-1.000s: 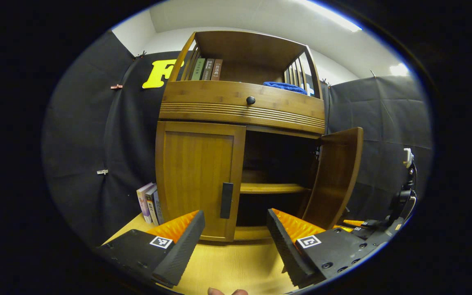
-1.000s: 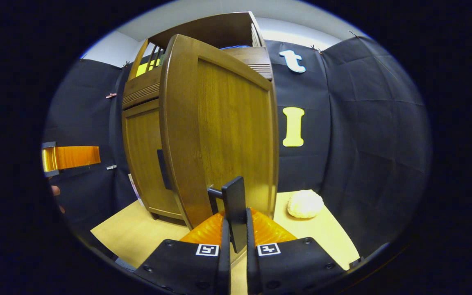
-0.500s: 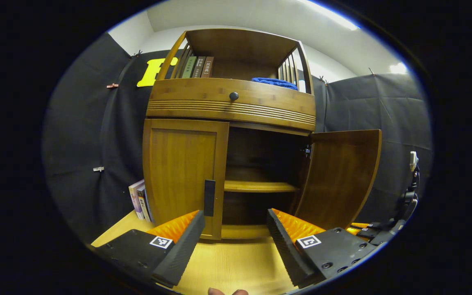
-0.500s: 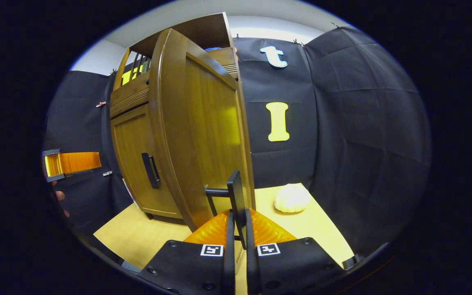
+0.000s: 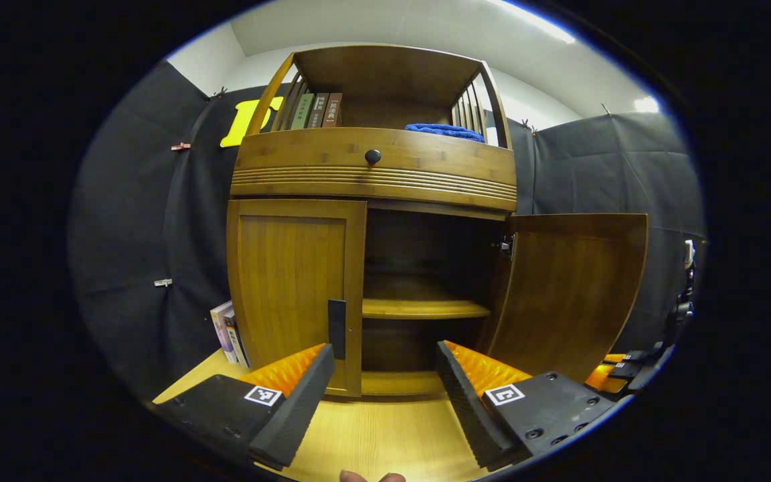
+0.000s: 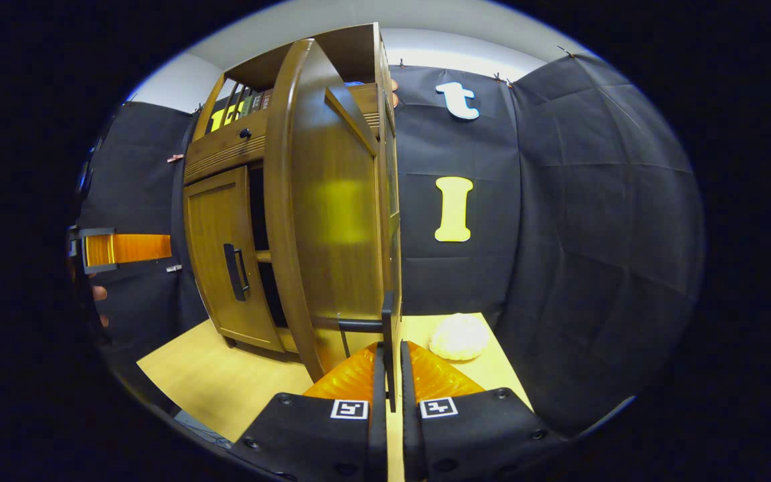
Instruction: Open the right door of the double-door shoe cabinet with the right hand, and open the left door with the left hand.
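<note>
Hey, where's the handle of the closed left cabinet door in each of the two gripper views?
Left gripper view: the left door handle is a dark vertical bar low on the closed door's right edge, just above the left gripper.
Right gripper view: the same handle sits left of centre, left of the swung-open right door.
Shared landmark: the round drawer knob.

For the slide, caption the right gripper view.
Right gripper clamps the open right door's handle; left door shut.
</note>
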Demonstrator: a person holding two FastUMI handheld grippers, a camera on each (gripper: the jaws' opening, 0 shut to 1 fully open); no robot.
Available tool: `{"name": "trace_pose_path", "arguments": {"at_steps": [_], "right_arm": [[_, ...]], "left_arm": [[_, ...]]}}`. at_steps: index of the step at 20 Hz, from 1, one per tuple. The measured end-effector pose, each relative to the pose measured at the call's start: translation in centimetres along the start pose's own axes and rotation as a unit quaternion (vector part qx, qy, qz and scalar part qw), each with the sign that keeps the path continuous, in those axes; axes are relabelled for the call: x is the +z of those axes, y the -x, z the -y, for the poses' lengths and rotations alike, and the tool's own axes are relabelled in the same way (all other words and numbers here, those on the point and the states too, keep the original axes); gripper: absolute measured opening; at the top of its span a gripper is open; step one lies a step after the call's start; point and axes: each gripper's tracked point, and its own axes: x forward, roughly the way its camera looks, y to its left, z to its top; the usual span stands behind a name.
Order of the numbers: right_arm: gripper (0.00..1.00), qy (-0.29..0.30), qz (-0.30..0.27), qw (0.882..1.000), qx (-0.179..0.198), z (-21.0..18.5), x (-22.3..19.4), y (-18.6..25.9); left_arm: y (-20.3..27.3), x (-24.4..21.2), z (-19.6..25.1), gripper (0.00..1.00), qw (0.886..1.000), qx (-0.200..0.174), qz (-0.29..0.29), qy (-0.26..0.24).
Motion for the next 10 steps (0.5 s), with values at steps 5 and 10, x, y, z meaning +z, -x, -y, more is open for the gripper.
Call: {"name": "trace_pose_path", "arguments": {"at_steps": [5, 10], "right_arm": [[0.12, 0.002, 0.0, 1.0, 0.003, 1.1, 0.3, 0.4], [0.12, 0.015, 0.015, 1.0, -0.013, 2.2, 1.0, 1.7]], "left_arm": [[-1.6, -0.1, 0.1, 0.94, 1.0, -0.002, 0.001, -0.002], [-3.2, -0.3, -0.1, 0.95, 1.0, -0.003, -0.001, -0.011]]}}
